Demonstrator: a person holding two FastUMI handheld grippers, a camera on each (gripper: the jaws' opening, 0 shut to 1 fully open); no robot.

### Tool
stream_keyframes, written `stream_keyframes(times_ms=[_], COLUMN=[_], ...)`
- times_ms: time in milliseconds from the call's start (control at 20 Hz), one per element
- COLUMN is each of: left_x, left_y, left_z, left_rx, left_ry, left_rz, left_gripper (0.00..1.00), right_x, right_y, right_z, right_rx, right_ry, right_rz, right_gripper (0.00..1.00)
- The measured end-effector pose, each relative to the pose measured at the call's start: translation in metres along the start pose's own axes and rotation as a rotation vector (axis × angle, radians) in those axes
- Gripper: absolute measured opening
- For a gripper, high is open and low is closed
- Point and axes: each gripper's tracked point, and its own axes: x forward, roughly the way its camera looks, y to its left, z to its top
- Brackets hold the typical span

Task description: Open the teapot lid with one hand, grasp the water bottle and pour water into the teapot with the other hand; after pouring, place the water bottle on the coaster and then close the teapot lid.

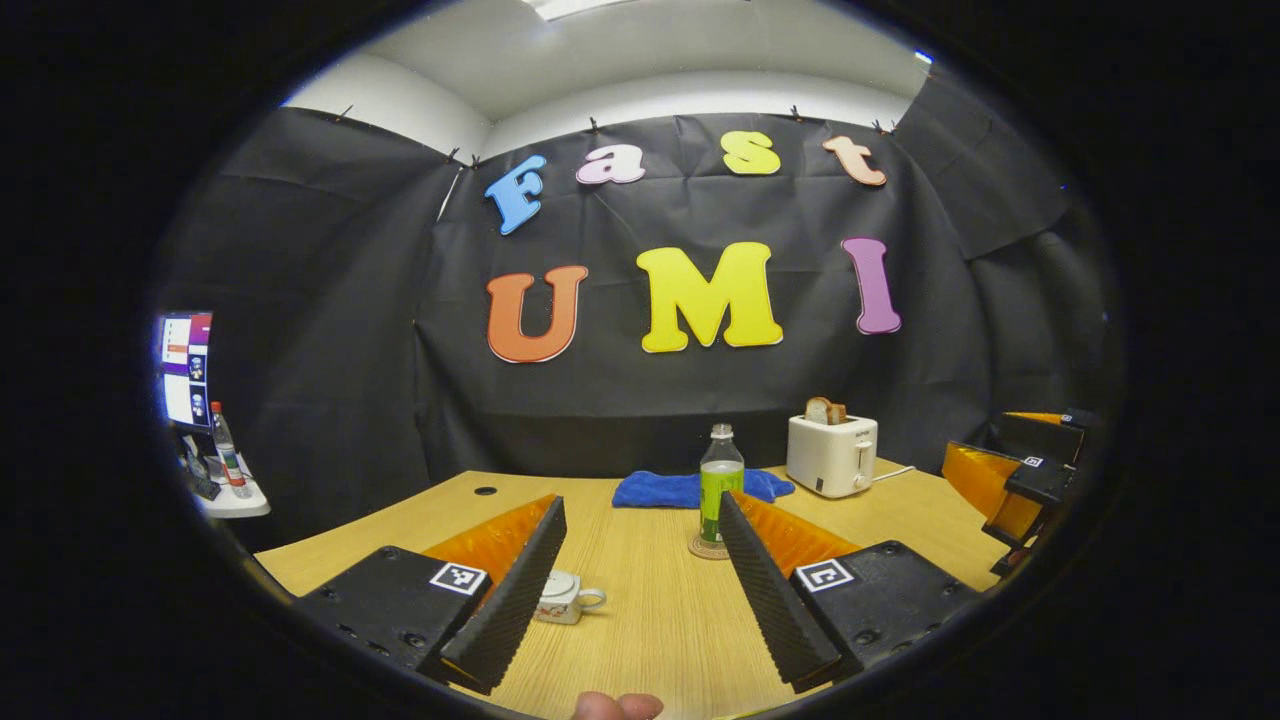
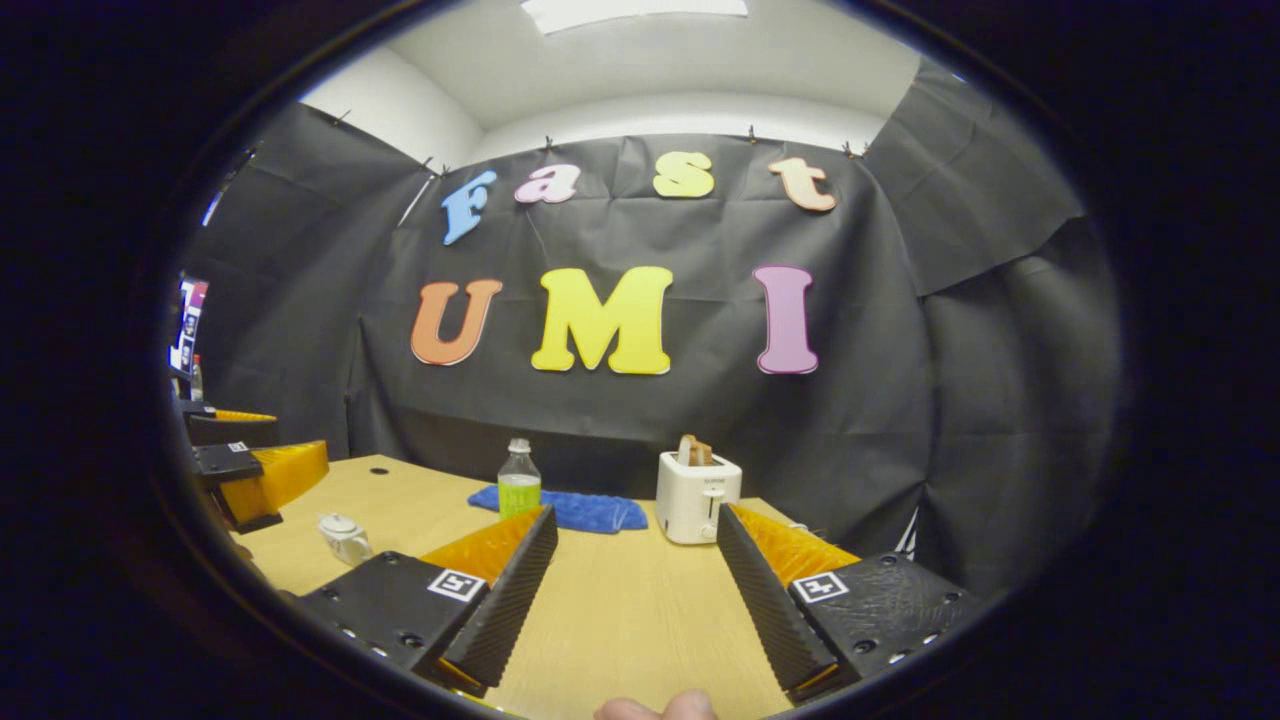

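Teapot [image 1: 562,596], lid on, sits on the wooden table [image 1: 640,620] just beside the left gripper [image 1: 640,585], whose fingers are spread wide and level above the table, while the water bottle [image 1: 720,485] stands on its coaster [image 1: 703,548] and the right gripper [image 2: 635,590] hovers likewise agape, holding nothing.

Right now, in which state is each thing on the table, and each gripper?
Small white ceramic teapot: lid on, upright.
Clear plastic water bottle with green label: capped, upright on the round coaster.
White toaster: bread slices sticking up from its slots.
Blue cloth: lying crumpled behind the bottle.
Left gripper: jaws open, empty.
Right gripper: jaws open, empty.
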Motion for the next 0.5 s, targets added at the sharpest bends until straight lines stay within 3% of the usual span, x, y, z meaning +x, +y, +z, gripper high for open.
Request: stream_keyframes(times_ms=[500], left_x=[0.0], left_y=[0.007], left_z=[0.002], left_rx=[0.012], left_ry=[-0.009], left_rz=[0.011], left_gripper=[0.96], right_x=[-0.003], right_y=[0.034], right_z=[-0.003], right_rx=[-0.003], right_ry=[0.03], right_rz=[0.042], right_gripper=[0.95])
